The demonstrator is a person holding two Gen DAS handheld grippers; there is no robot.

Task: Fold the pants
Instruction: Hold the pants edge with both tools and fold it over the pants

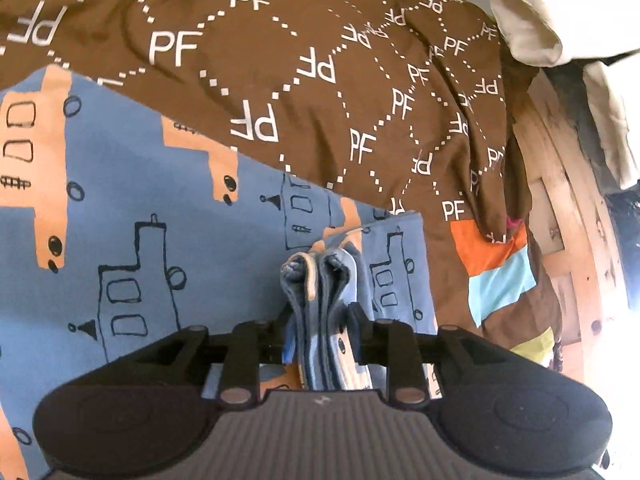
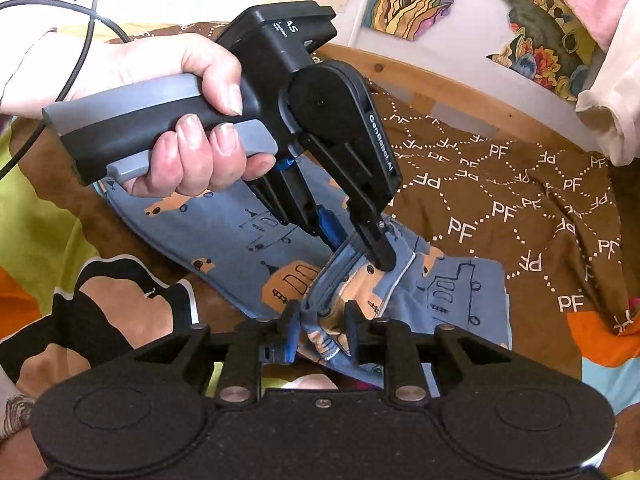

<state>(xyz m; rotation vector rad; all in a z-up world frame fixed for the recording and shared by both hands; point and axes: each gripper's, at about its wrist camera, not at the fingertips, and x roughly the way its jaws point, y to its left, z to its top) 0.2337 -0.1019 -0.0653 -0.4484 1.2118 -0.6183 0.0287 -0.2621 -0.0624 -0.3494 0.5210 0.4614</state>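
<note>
The pants (image 1: 132, 216) are blue with orange and outlined building prints and lie on a brown bedspread. My left gripper (image 1: 322, 320) is shut on a bunched, layered edge of the pants (image 1: 320, 280). In the right wrist view the left gripper (image 2: 360, 248) pinches that same edge from above. My right gripper (image 2: 322, 320) is shut on the nearer end of the same bunched edge (image 2: 320, 312), a short way in front of the left one. The pants (image 2: 224, 220) spread away to the left and right (image 2: 452, 292) under both grippers.
The brown bedspread with white "PF" print (image 1: 320, 72) is rumpled over the bed. A wooden bed frame (image 1: 560, 208) runs along the right, also seen behind (image 2: 440, 84). Cream cloth (image 1: 536, 20) hangs at the upper right. A multicoloured blanket (image 2: 44, 220) lies at the left.
</note>
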